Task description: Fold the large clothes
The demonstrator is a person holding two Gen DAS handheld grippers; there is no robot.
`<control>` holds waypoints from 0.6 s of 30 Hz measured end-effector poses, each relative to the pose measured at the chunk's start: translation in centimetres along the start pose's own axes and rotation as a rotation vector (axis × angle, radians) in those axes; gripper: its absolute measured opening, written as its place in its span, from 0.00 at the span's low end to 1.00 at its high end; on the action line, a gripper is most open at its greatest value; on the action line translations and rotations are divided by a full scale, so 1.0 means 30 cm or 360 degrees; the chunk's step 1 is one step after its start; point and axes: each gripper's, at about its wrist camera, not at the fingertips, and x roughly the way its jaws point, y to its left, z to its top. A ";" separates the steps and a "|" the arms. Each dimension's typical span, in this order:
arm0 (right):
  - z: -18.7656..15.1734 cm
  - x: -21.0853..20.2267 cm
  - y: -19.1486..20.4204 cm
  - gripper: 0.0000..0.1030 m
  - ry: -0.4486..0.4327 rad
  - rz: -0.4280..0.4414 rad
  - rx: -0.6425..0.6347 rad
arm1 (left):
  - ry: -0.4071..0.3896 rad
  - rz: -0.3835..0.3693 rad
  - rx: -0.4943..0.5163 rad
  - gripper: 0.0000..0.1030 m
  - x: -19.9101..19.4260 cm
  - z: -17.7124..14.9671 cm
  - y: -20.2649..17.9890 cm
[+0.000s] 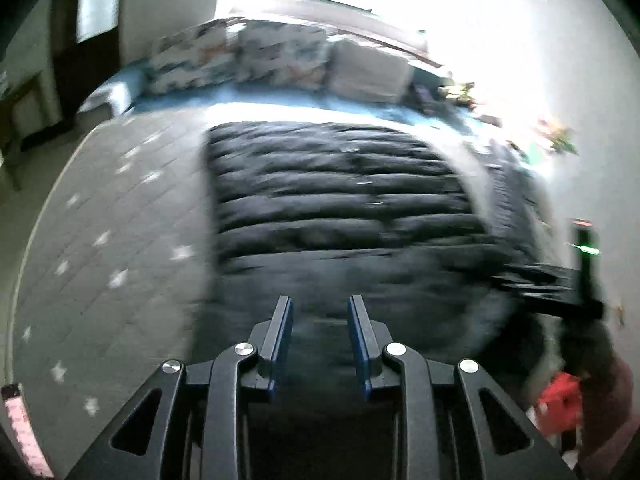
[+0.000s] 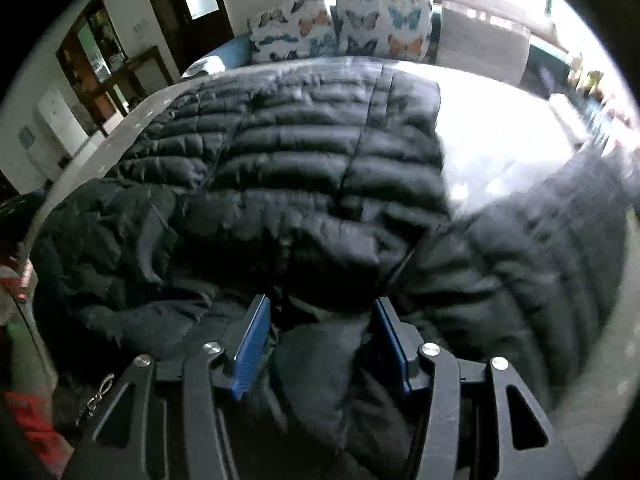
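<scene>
Fingers of the left gripper parted, nothing between the blue pads, held above the near edge of a black quilted puffer jacket. Jacket spread flat across a grey bedspread with white stars, on a bed. Left wrist view badly smeared by motion. At that view's right edge, a black strip of jacket fabric stretched toward a dark upright device with a green light; cannot tell what holds it. Red object low at the right, too blurred to name.

Right gripper fingers standing about half apart, a bunched fold of the same jacket between the ribbed blue pads; fabric fills the gap, but cannot tell whether the pads actually press on it. Jacket body lying ahead, one sleeve trailing to the right over the bedspread.

Butterfly-print pillows lined along the far side of the bed, a plain pale pillow beside them. Dark wooden door and glass-fronted cabinet at the far left. Bright window glare beyond.
</scene>
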 end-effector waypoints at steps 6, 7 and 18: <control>0.065 -0.106 0.097 0.55 -0.0145 0.0012 -0.0129 | 0.0059 0.0019 0.0032 0.30 0.097 -0.105 0.032; 0.066 -0.096 0.114 0.55 -0.0137 0.0023 -0.0153 | 0.0048 0.0050 0.0089 0.30 0.104 -0.123 0.006; 0.013 0.046 0.087 0.55 -0.0014 0.0026 -0.0204 | 0.0062 0.0145 0.0292 0.41 0.197 -0.188 -0.099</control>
